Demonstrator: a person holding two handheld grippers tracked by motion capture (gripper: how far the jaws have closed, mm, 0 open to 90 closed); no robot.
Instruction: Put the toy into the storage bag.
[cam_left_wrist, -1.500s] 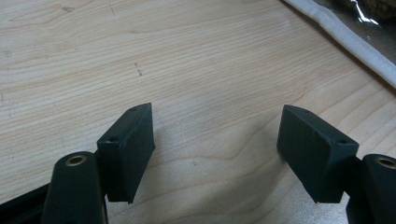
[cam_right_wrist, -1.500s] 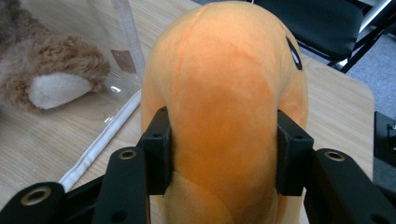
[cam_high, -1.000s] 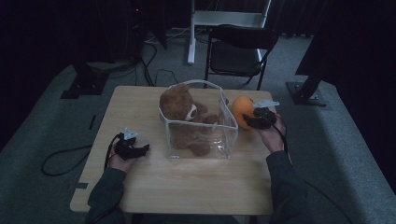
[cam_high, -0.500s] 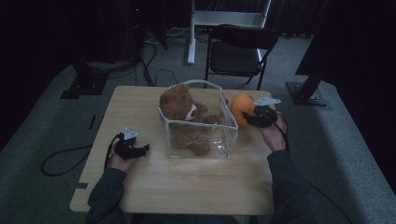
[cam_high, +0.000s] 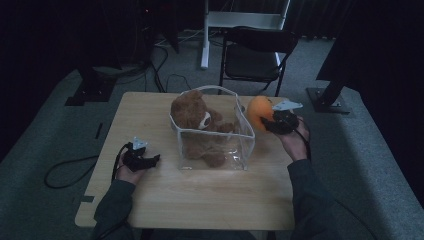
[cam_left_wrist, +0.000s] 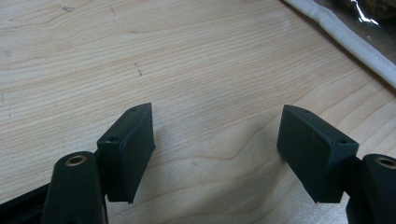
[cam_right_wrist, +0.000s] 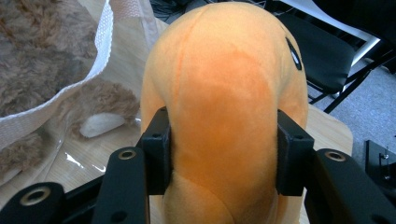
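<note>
1. The table (cam_high: 150, 205) carries the clear bag (cam_high: 244, 142), which stands open in the middle, with the brown teddy bear (cam_high: 192, 116) sitting inside.
2. The orange plush toy (cam_high: 260, 111) hangs just beside the bag's right wall, a touch higher than a second ago.
3. The right gripper (cam_high: 272, 121) squeezes the orange toy from both sides, and the plush bulges around the pads. The lift looks like the start of carrying it over the rim.
4. The left gripper (cam_high: 150, 161) rests on the wood, jaws wide, nothing between them.
</note>
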